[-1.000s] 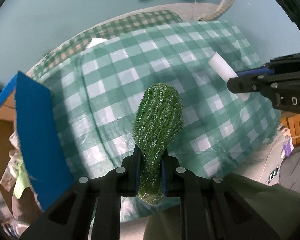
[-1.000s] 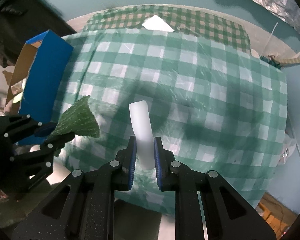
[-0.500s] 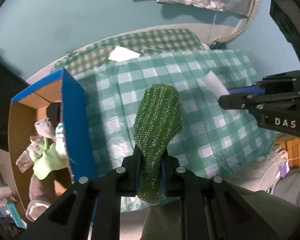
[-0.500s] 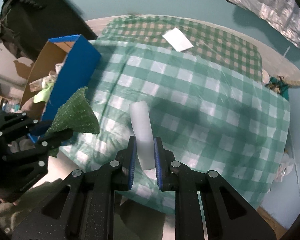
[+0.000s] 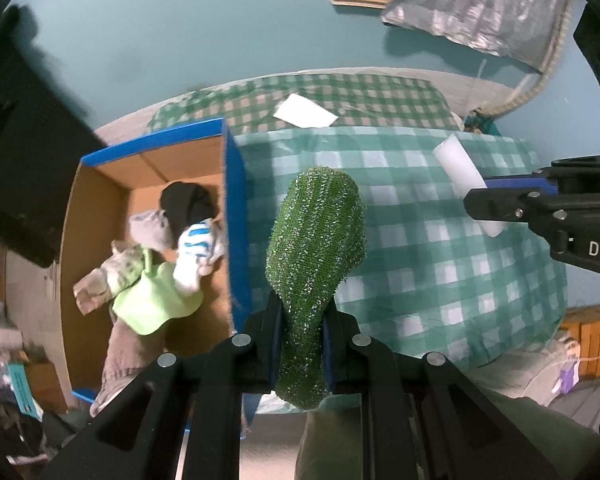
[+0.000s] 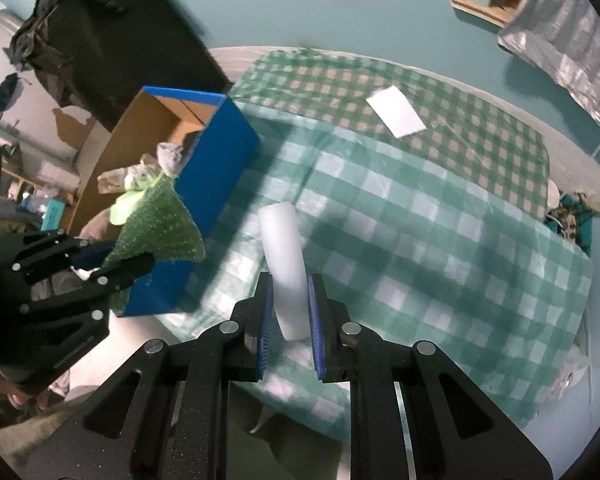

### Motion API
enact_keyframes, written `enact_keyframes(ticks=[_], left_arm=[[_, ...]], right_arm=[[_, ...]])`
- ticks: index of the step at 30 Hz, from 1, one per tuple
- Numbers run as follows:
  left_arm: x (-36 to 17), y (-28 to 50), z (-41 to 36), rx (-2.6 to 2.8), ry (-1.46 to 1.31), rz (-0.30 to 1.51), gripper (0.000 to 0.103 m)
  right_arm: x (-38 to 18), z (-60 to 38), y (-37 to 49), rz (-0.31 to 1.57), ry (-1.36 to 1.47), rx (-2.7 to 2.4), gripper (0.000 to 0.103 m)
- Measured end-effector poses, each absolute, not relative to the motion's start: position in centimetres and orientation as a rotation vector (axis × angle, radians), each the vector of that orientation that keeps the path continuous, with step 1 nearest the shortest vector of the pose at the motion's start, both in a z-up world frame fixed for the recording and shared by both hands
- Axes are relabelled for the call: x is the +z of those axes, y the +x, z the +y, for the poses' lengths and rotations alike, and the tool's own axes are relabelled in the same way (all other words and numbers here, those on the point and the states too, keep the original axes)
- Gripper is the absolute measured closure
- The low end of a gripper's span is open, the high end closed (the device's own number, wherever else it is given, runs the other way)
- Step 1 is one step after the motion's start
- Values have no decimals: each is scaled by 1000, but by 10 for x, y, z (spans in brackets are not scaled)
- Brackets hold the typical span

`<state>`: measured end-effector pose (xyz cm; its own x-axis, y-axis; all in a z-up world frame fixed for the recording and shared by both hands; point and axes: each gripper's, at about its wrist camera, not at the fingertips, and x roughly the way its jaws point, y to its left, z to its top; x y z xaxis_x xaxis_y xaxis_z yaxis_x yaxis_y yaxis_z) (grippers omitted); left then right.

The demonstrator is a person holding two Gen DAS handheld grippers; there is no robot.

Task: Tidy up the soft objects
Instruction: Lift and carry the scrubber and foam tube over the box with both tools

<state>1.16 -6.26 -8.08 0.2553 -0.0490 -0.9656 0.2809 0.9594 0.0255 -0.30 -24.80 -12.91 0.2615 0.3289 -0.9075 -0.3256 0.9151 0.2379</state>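
Left hand-held gripper [image 5: 300, 344]: clamped on green knit piece [image 5: 316, 240], box [image 5: 234, 216] lying left, likely drop-off.
Right hand-held gripper [image 6: 288, 328]: pinching white foam roll [image 6: 284, 256], awaiting placement.

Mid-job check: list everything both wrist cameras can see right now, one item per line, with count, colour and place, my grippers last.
Green cloth: one, fuzzy green, clamped in the left gripper.
White roll: one, white, between the right gripper's fingers.
Box: one, blue outside, brown inside, open, left of the table.
Clothes pile: several, black, grey, striped, lime, inside the box.
Tablecloth: one, green-white check, covering the table.
Paper: one, white, on the far cloth.
Left gripper: black, shut.
Right gripper: black, blue pads, shut.
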Motion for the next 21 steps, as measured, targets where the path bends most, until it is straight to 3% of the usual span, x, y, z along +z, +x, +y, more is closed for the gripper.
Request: enact_keyframes(ticks=[21], left_arm=[[-64,19,39,-15,87,1269,87]], right_arm=[[-103,-132,34,1171,-125,638,87]])
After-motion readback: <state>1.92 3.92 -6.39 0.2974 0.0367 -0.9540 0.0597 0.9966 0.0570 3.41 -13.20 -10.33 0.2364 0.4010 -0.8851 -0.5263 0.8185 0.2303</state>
